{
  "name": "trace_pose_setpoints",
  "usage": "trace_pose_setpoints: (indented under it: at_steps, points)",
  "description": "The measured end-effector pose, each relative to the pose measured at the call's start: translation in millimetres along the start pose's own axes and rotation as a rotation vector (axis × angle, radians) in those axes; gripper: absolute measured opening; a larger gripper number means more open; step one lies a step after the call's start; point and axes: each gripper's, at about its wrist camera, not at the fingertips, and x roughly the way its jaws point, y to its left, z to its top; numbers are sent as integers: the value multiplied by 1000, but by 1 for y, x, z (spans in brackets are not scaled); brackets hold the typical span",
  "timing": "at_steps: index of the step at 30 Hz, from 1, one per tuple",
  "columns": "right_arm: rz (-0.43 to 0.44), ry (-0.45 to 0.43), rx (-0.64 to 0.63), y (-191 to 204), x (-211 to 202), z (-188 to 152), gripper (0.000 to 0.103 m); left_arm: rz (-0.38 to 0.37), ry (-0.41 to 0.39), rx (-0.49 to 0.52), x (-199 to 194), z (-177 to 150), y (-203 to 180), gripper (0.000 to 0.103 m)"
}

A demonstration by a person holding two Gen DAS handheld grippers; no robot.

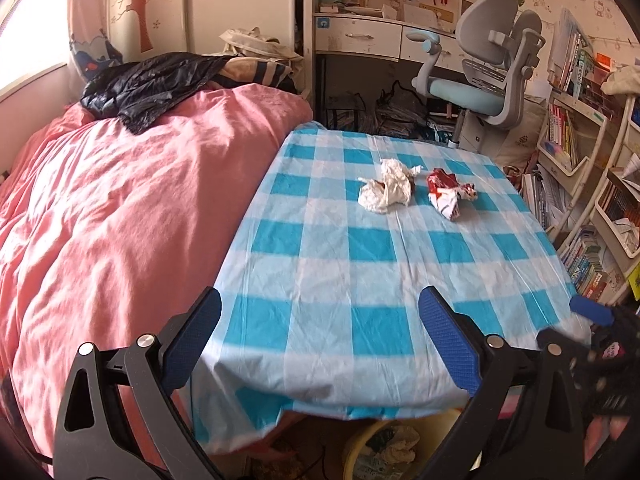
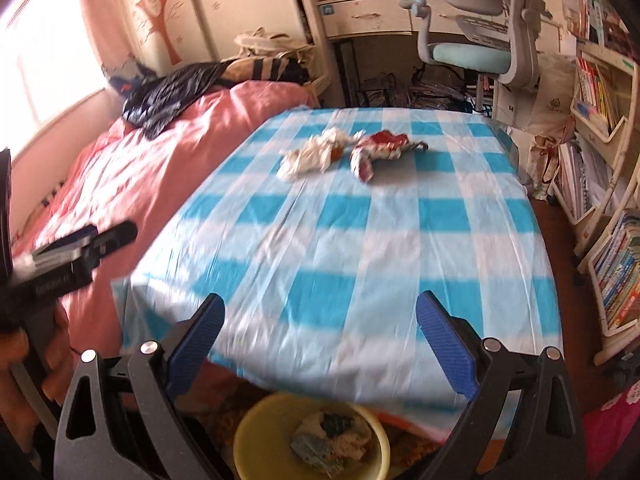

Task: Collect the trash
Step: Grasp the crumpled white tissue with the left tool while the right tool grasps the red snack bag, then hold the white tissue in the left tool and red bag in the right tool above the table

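Observation:
A crumpled white tissue (image 1: 386, 187) and a crumpled red-and-white wrapper (image 1: 447, 191) lie side by side on the far half of a table with a blue-and-white checked cloth (image 1: 360, 280). Both show in the right wrist view too, the tissue (image 2: 310, 154) and the wrapper (image 2: 380, 148). A yellow bin (image 2: 312, 436) holding trash stands on the floor under the table's near edge. My left gripper (image 1: 320, 336) is open and empty above the near edge. My right gripper (image 2: 320, 340) is open and empty, also at the near edge. The left gripper also shows in the right wrist view (image 2: 72, 256).
A bed with a pink duvet (image 1: 120, 220) and a black bag (image 1: 148, 88) adjoins the table's left side. A grey and blue desk chair (image 1: 480, 80) and a desk stand beyond the table. Bookshelves (image 1: 592, 200) line the right.

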Motion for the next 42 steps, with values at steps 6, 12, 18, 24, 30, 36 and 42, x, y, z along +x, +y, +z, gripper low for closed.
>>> trace_pose_setpoints:
  at_steps: [6, 12, 18, 24, 30, 36, 42]
  points:
    - [130, 17, 260, -58, 53, 51, 92, -23, 31, 26, 59, 40, -9, 83]
    - [234, 29, 480, -99, 108, 76, 89, -53, 67, 64, 123, 72, -32, 77]
    - [281, 45, 539, -112, 154, 95, 74, -35, 98, 123, 185, 92, -64, 77]
    - [319, 86, 521, -114, 178, 107, 33, -2, 148, 180, 232, 95, -82, 62]
    - [331, 50, 469, -115, 170, 117, 13, -111, 191, 134, 246, 95, -78, 6]
    - [346, -4, 434, -108, 144, 120, 11, -219, 156, 58, 207, 97, -60, 5]
    - [377, -46, 399, -94, 105, 110, 11, -290, 121, -30, 159, 87, -33, 5]
